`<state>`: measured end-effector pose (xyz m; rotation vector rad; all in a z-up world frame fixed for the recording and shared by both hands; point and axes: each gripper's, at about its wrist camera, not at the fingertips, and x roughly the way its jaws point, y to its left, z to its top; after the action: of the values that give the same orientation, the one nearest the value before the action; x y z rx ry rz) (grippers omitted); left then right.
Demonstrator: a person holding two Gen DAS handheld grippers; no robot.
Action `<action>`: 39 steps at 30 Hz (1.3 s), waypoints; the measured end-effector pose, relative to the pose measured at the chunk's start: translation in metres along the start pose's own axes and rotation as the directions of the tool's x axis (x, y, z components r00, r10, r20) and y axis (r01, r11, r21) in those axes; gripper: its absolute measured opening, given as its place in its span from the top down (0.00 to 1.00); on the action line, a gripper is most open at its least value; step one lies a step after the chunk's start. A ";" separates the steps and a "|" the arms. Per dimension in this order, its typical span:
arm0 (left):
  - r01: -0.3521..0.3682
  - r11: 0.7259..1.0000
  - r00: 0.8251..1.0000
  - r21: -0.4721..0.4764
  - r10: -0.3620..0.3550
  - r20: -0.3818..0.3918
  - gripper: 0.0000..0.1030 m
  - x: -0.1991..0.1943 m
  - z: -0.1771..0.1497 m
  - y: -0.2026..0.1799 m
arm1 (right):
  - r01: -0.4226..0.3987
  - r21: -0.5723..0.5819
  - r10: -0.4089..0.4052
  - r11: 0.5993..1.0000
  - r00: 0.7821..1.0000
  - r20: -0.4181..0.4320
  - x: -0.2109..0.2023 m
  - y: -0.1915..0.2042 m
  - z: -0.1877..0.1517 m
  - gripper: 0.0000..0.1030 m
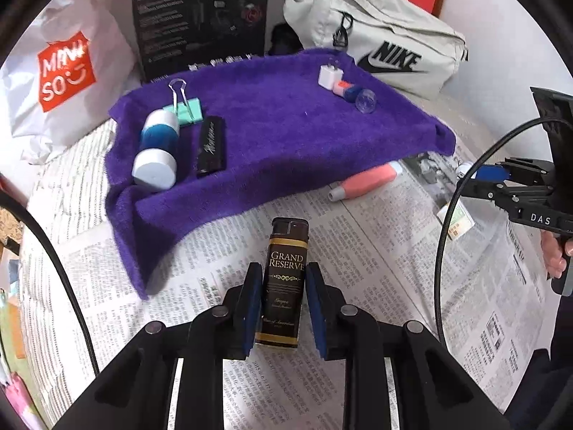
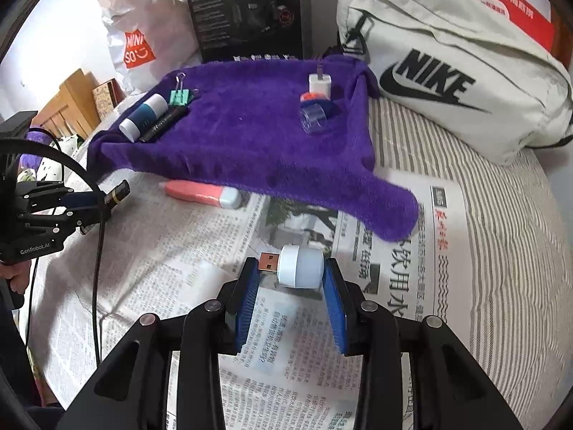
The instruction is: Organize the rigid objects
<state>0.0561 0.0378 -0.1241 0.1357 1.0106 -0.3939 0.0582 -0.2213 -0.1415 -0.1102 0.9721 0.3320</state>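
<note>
My left gripper (image 1: 283, 268) is shut on a black "Grand Reserve" lighter (image 1: 286, 286), its blue pads pressing both long sides just over the newspaper (image 1: 376, 251). From the right wrist view, that gripper (image 2: 104, 200) shows at the left with the lighter (image 2: 116, 193) sticking out. My right gripper (image 2: 290, 265) is shut on a white USB light (image 2: 302, 265), one pad on the plug and the other on the cap. A purple towel (image 1: 286, 125) lies beyond, carrying a blue-white cylinder (image 1: 157, 150), another black lighter (image 1: 211, 147), a mint binder clip (image 1: 184, 107) and a white charger (image 1: 329, 73).
A pink tube (image 2: 204, 193) lies on the newspaper at the towel's near edge. Behind the towel stand a black box (image 1: 200, 14), a white Miniso bag (image 1: 64, 71) and a grey Nike bag (image 2: 447, 82). A hand (image 1: 553, 254) holds the right gripper's handle.
</note>
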 end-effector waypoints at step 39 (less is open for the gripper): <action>0.018 0.999 0.999 -0.029 -0.016 0.048 0.77 0.002 0.078 0.022 | 0.006 -0.003 -0.006 1.000 0.999 0.046 0.028 -0.015 0.089 0.65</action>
<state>0.1274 0.0351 -0.0863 0.0908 0.9704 -0.3959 0.1483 -0.2076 -0.1151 -0.1078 0.9254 0.3288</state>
